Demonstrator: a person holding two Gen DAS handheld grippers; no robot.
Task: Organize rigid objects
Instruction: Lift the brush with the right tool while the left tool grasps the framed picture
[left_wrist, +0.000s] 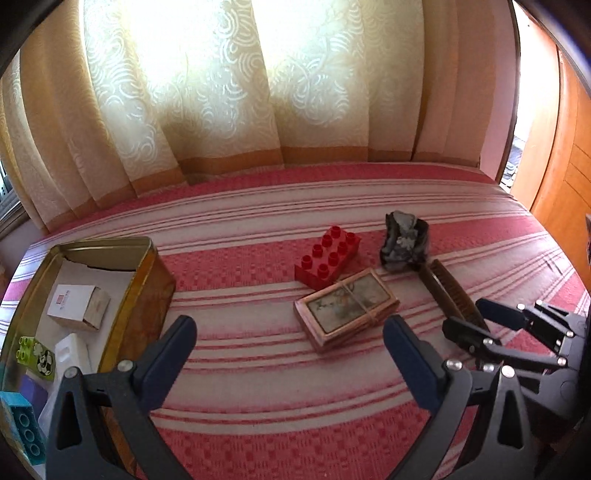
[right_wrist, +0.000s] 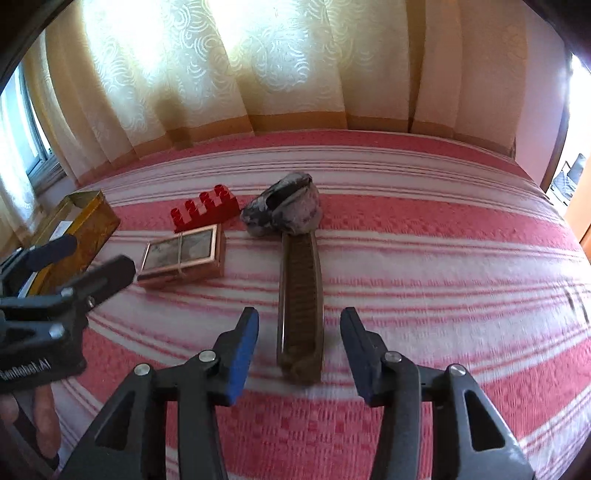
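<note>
While its blue-padded jaws stand apart with nothing held, the right gripper (right_wrist: 299, 350) hangs tilted down over the near end of a long brown wooden brush (right_wrist: 300, 295), which lies between the pads without touching them. Bare pink-and-white striped bedspread (right_wrist: 443, 280) stretches open to the right. At the brush's far end sits a crumpled grey bundle (right_wrist: 286, 208). Left of it, a copper-framed flat box (right_wrist: 183, 254) touches a red studded toy brick (right_wrist: 205, 211). Nearer the gold metal tin (left_wrist: 147, 295), the left gripper (left_wrist: 290, 343) hovers wide open and empty over clear cloth.
</note>
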